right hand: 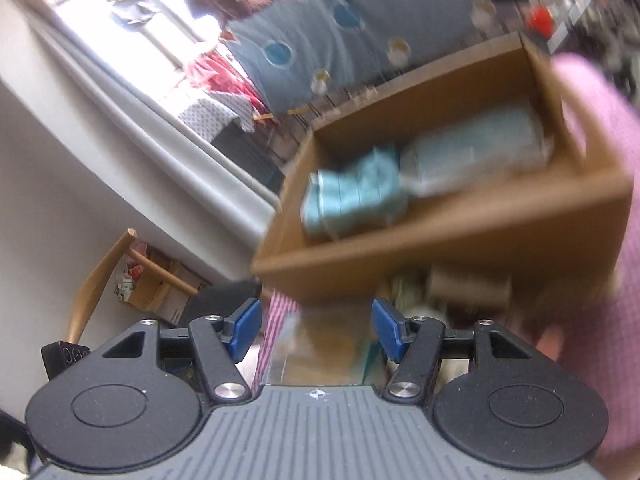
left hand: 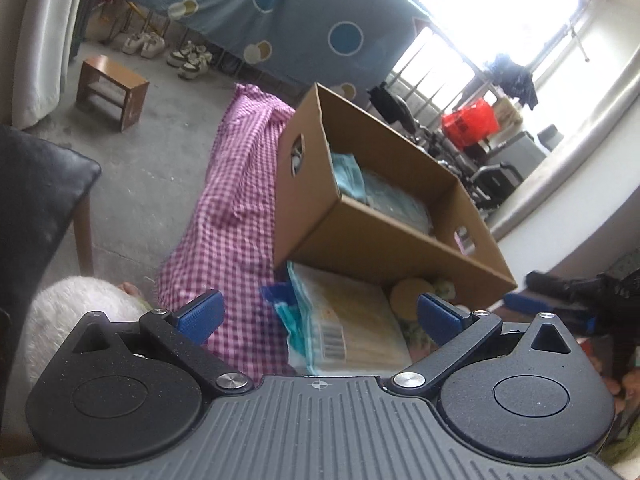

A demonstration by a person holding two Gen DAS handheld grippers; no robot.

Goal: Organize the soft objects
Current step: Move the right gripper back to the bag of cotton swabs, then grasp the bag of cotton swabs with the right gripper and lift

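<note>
An open cardboard box [left hand: 384, 248] stands on a pink checked cloth [left hand: 236, 200]; light-blue soft items [left hand: 352, 178] lie inside it. My left gripper [left hand: 320, 314] is open and wide, with nothing pressed between its pads. It hovers over a yellowish plastic package [left hand: 348, 320] in front of the box. A round tan thing [left hand: 410, 294] lies beside that package. The right wrist view is blurred: my right gripper [right hand: 316, 328] is open just before the box [right hand: 440, 240]. In the box are a folded light-blue towel [right hand: 352, 196] and a pale packaged item [right hand: 480, 152].
A white fluffy thing [left hand: 76, 304] lies at lower left beside a black chair seat [left hand: 40, 200]. A wooden stool [left hand: 112, 92] and shoes [left hand: 168, 52] stand on the concrete floor behind. A pink sleeve [right hand: 592, 200] fills the right side by the box. A patterned blue sheet [left hand: 280, 8] hangs beyond.
</note>
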